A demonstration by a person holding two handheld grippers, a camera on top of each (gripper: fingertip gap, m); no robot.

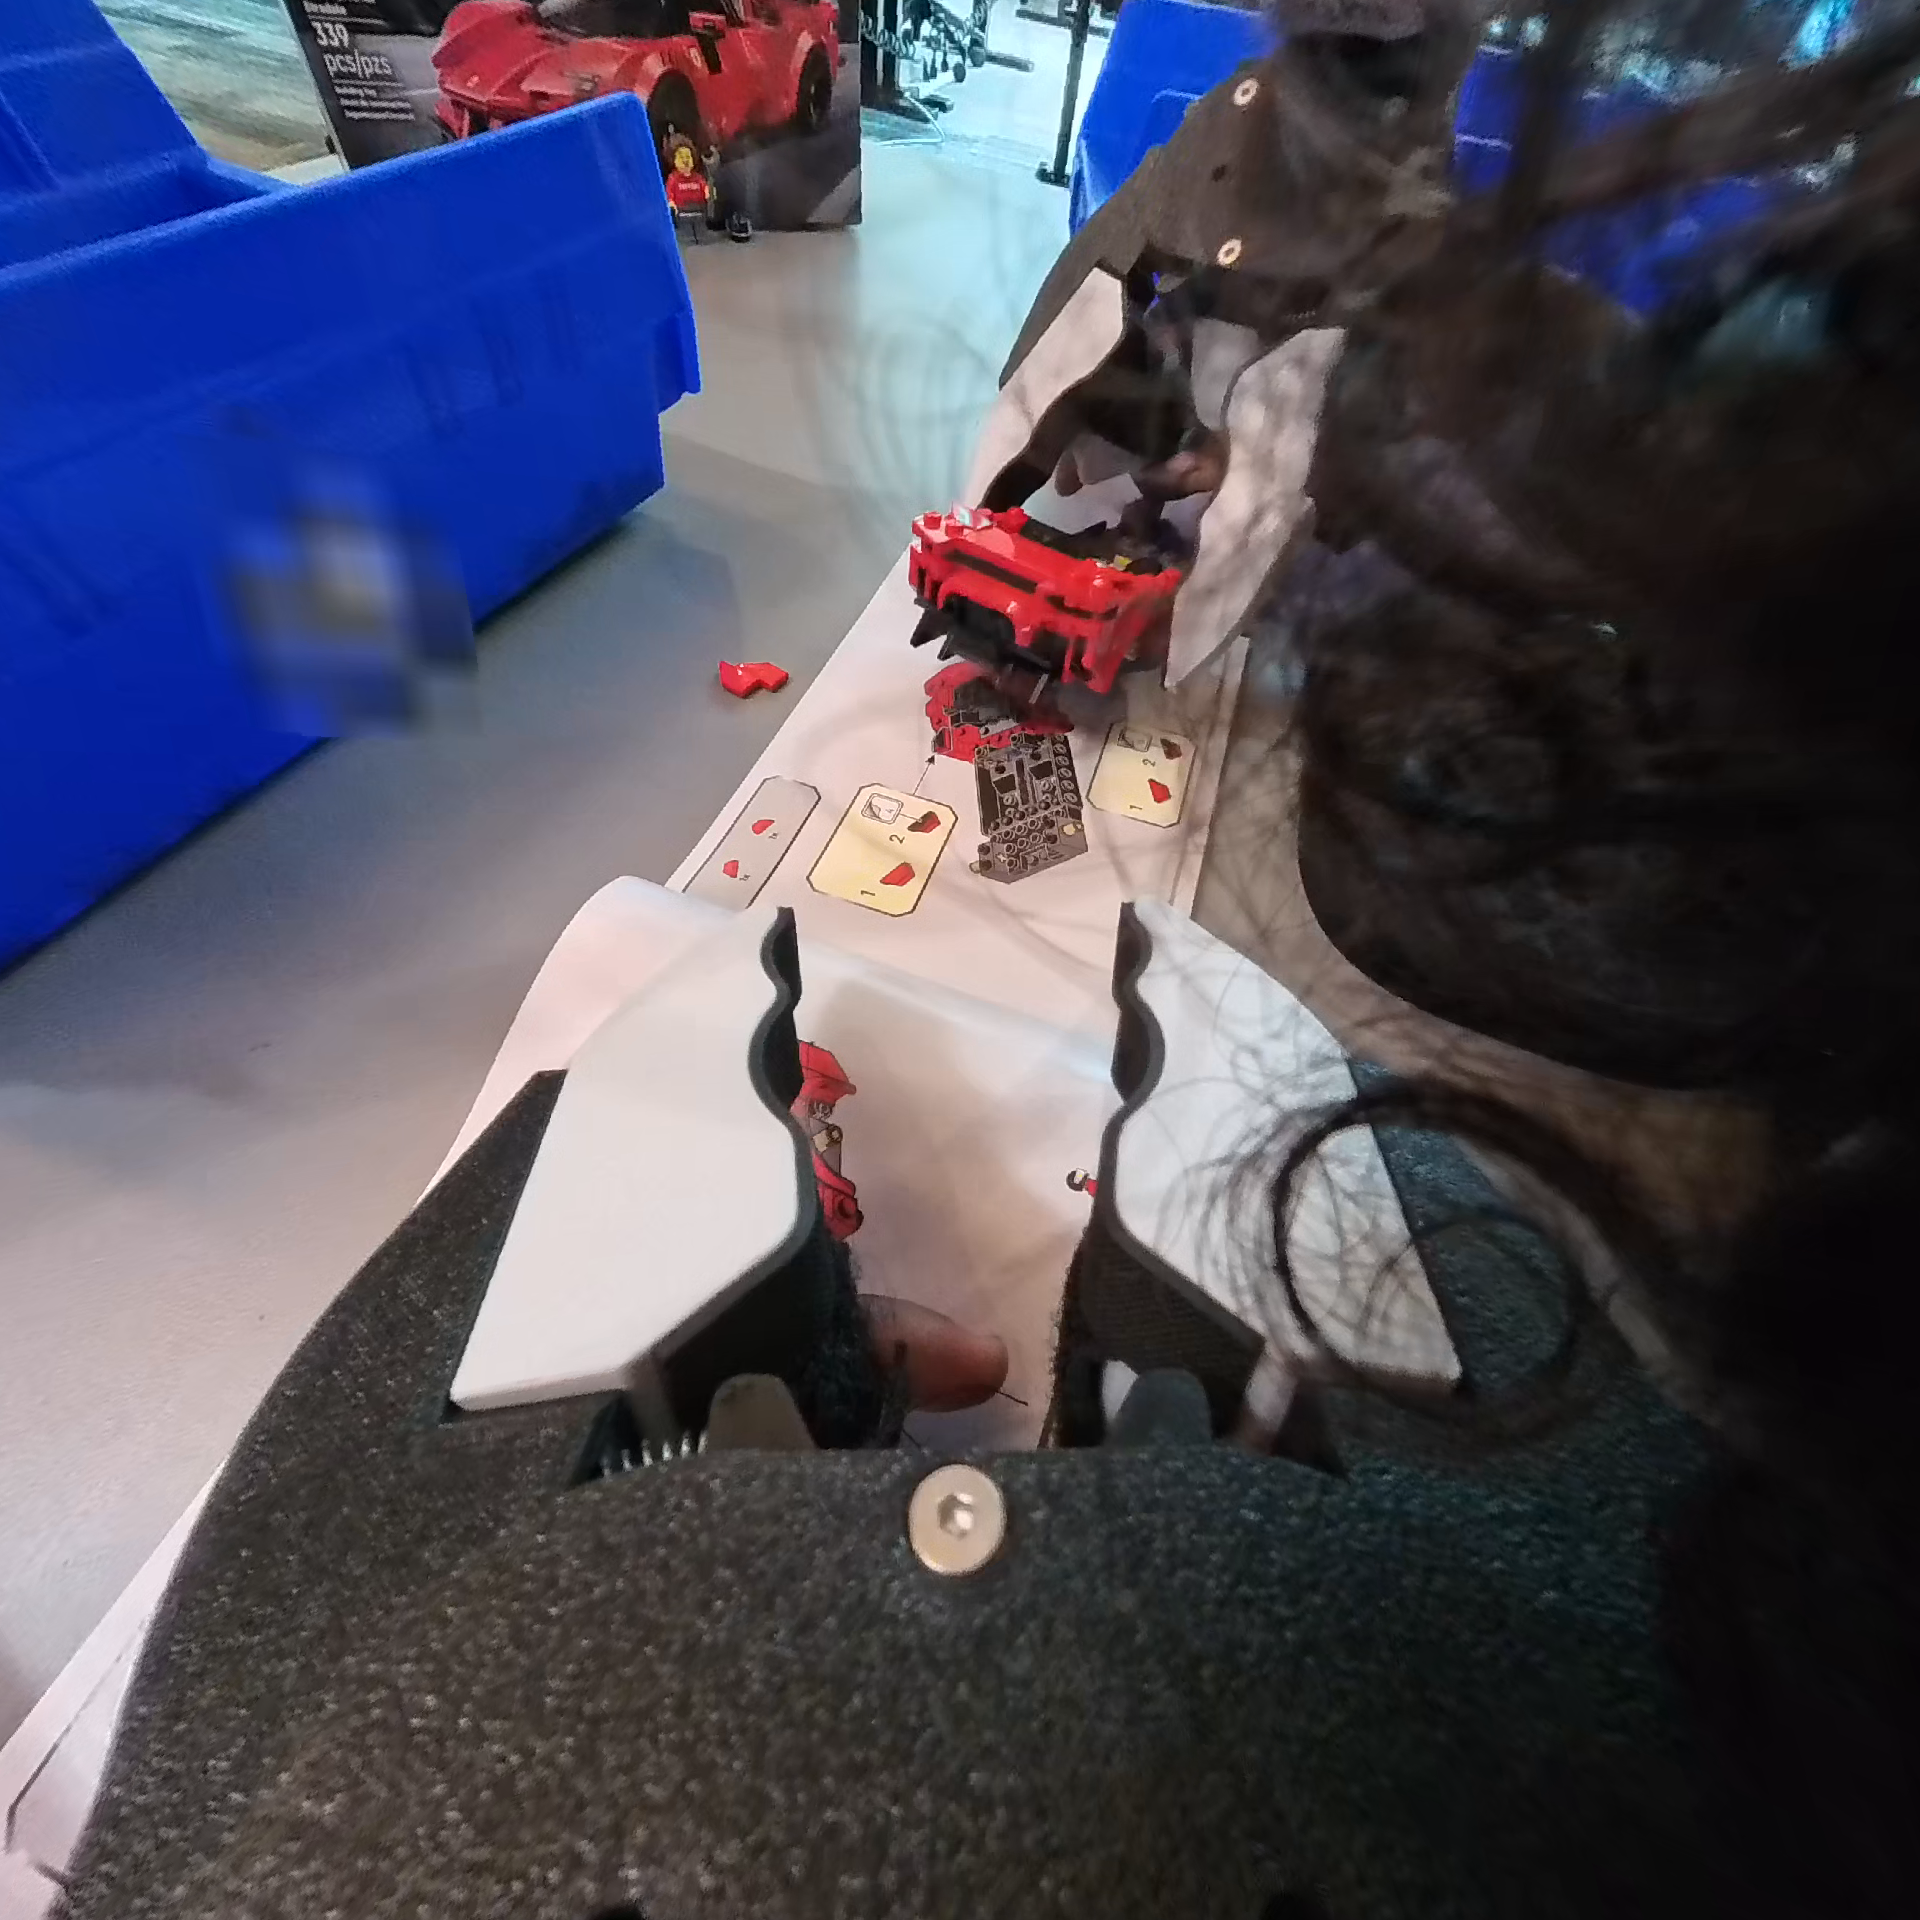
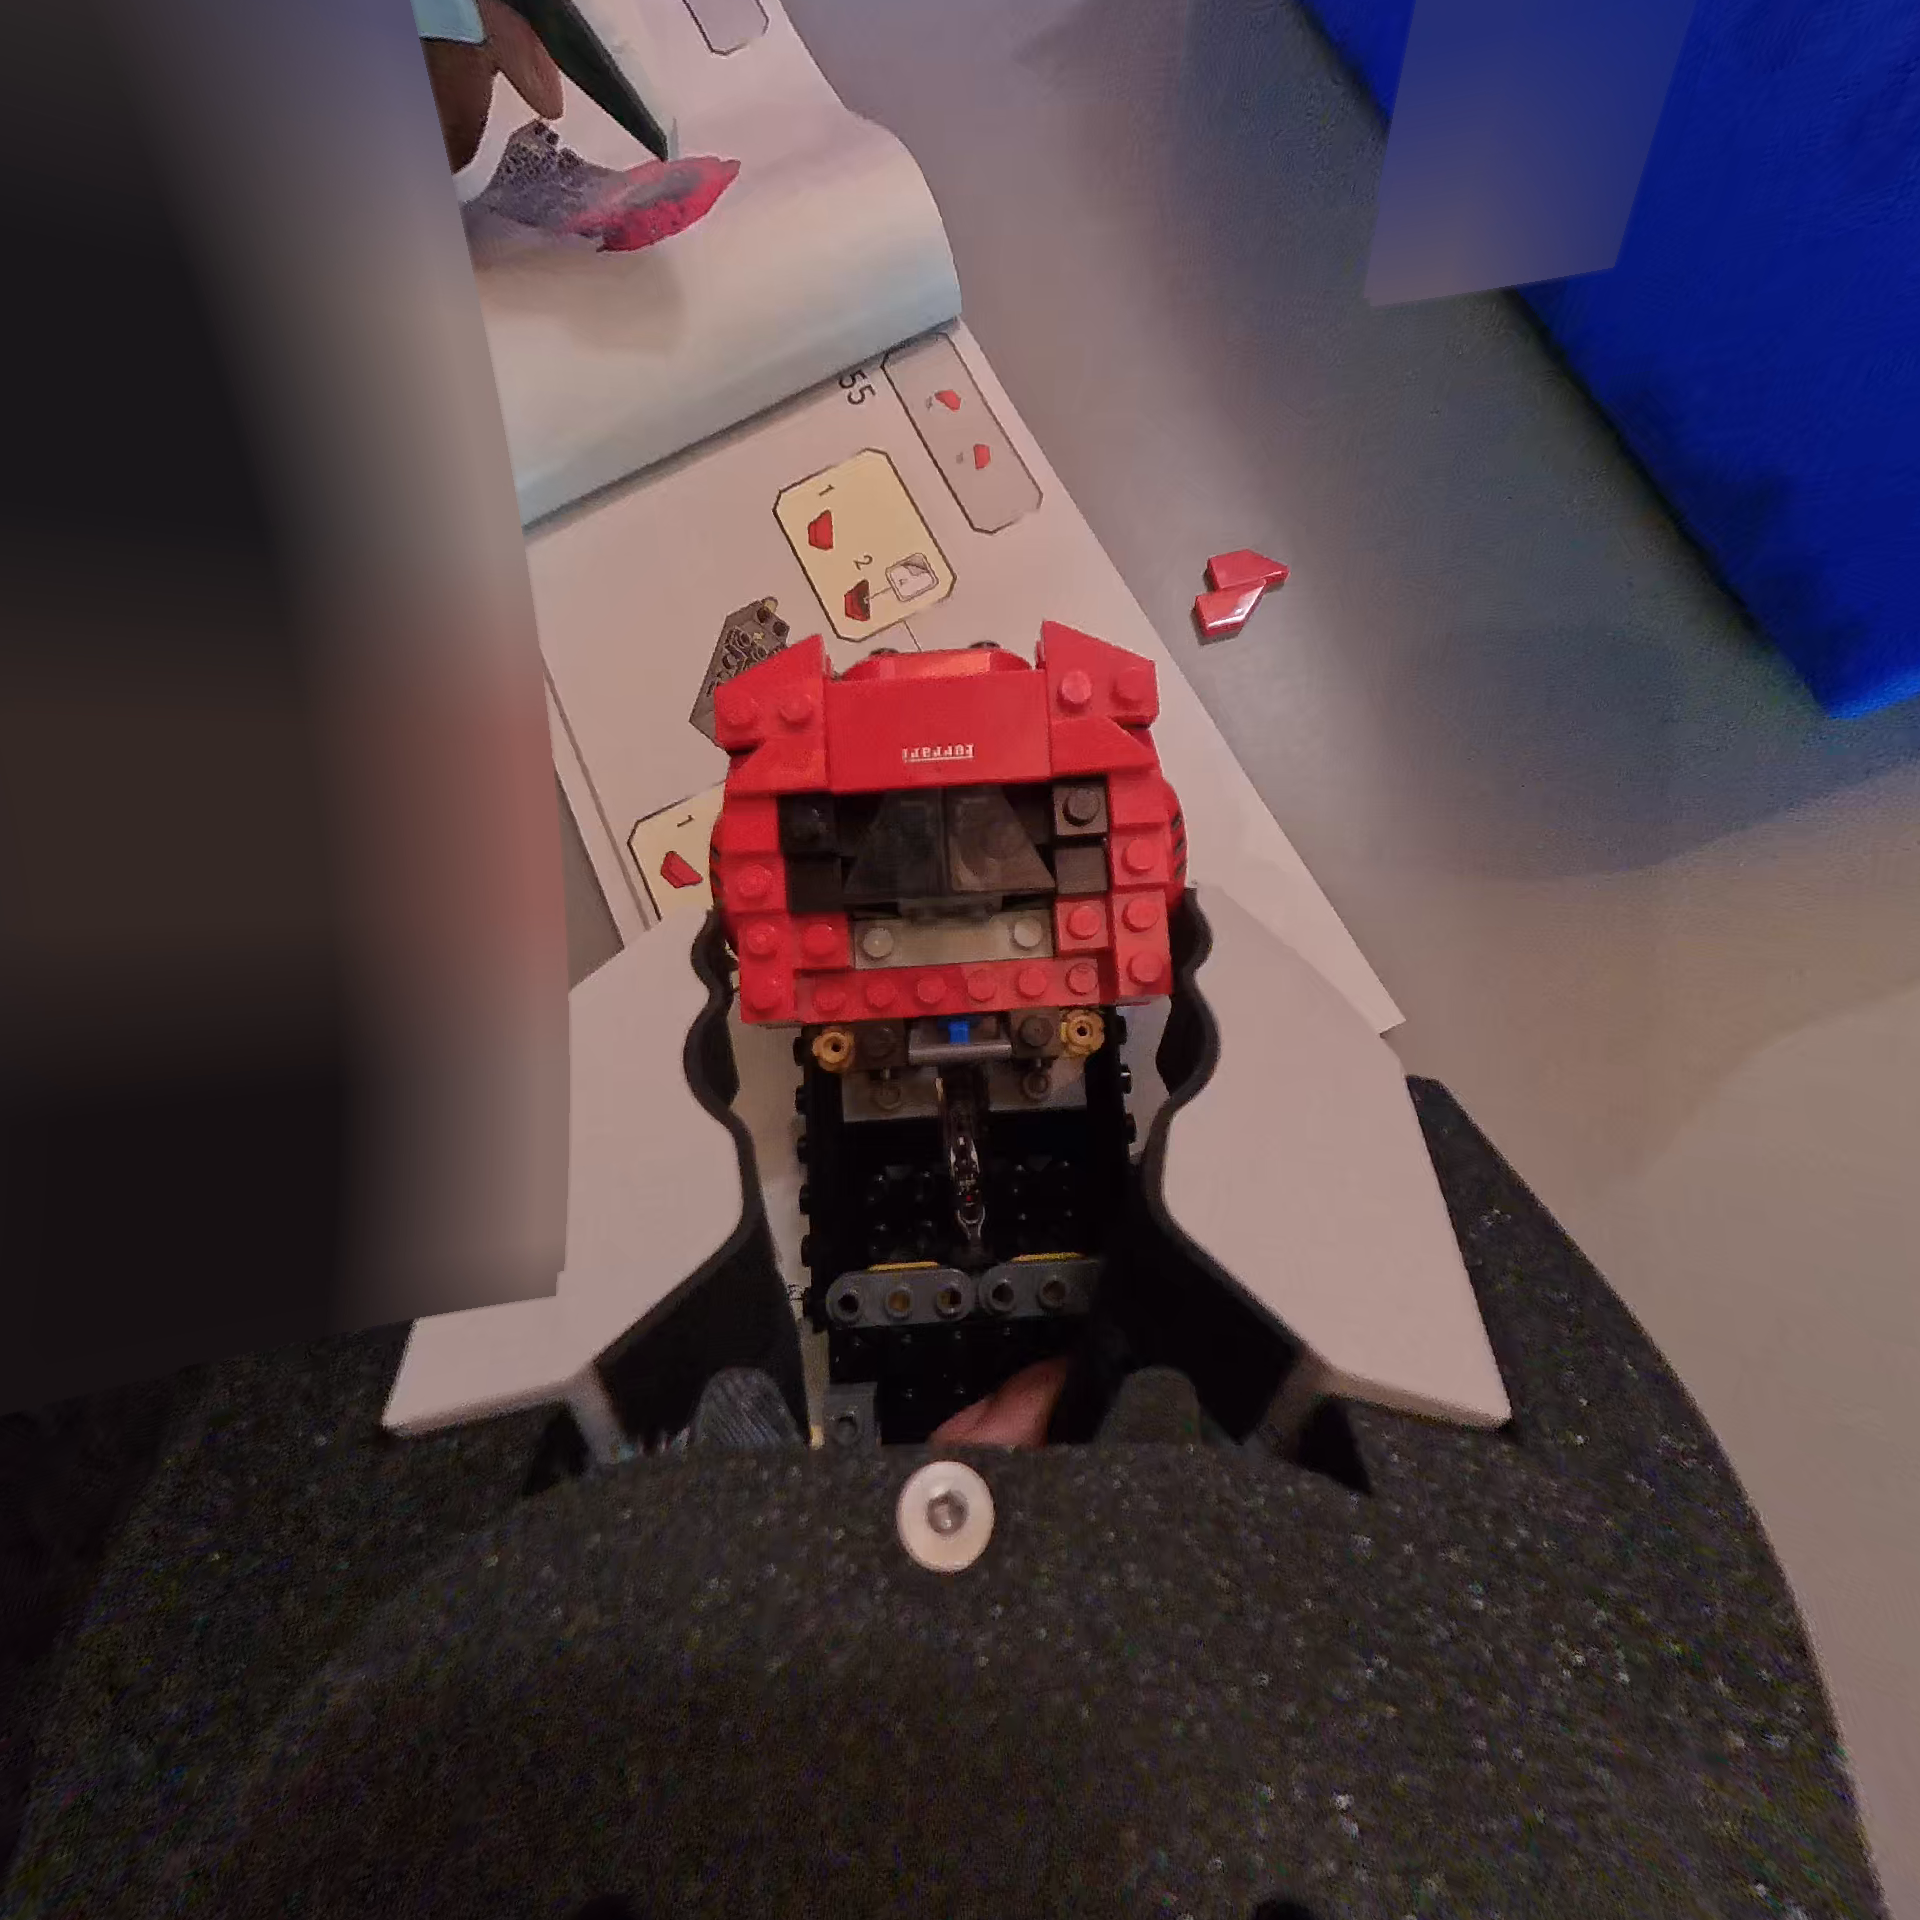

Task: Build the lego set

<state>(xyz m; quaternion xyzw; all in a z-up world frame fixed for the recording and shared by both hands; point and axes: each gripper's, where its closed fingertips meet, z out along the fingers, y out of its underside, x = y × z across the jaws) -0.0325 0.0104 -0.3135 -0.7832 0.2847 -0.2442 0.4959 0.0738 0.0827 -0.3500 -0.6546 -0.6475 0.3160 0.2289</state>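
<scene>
Red car model (image 2: 940, 883) clamped in right gripper (image 2: 940, 956); left gripper (image 1: 956, 935) open, empty; printed box (image 1: 582, 94) seen only from left.

A grey tabletop (image 1: 312, 1039) carries blue bins (image 1: 343, 436) at its edge. Beyond it lie a pale floor (image 1: 997, 104) and black stands (image 1: 1070, 94).

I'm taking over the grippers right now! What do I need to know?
Right gripper: jaws shut on the half-built red car, held above the instruction booklet.
Left gripper: jaws open, empty, over the booklet.
Two small red pieces lie on the grey table beside the booklet, near a blue bin.
Done: rear body on the chassis.
Left: probably those two red pieces, then the rest.
</scene>
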